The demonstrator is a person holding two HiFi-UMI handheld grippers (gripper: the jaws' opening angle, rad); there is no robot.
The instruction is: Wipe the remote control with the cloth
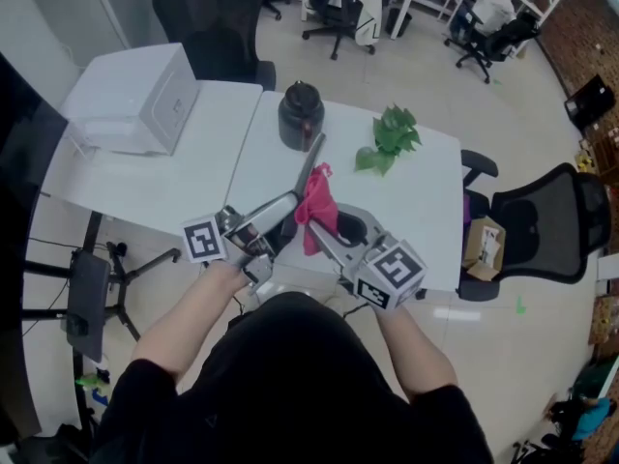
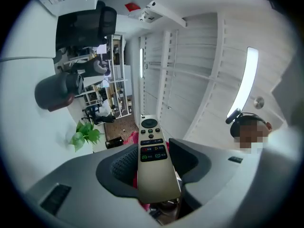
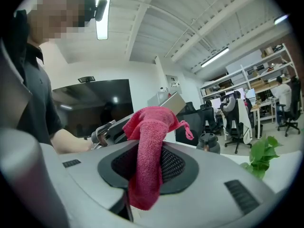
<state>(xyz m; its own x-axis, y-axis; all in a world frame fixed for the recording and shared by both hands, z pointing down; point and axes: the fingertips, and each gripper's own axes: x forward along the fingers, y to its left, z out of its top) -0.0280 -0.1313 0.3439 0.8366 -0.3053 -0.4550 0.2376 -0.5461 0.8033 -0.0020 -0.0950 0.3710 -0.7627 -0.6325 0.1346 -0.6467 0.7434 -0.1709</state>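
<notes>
We see the pink cloth (image 1: 317, 211) beside the slim grey remote control (image 1: 311, 165), the black jug (image 1: 301, 114) behind them on the white table (image 1: 426, 191).

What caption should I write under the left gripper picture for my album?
Left gripper clamps the remote control, with the pink cloth peeking out behind it.

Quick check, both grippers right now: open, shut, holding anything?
Left gripper: closed on the slim beige plastic remote control.
Right gripper: closed on the pink terry cloth.
</notes>
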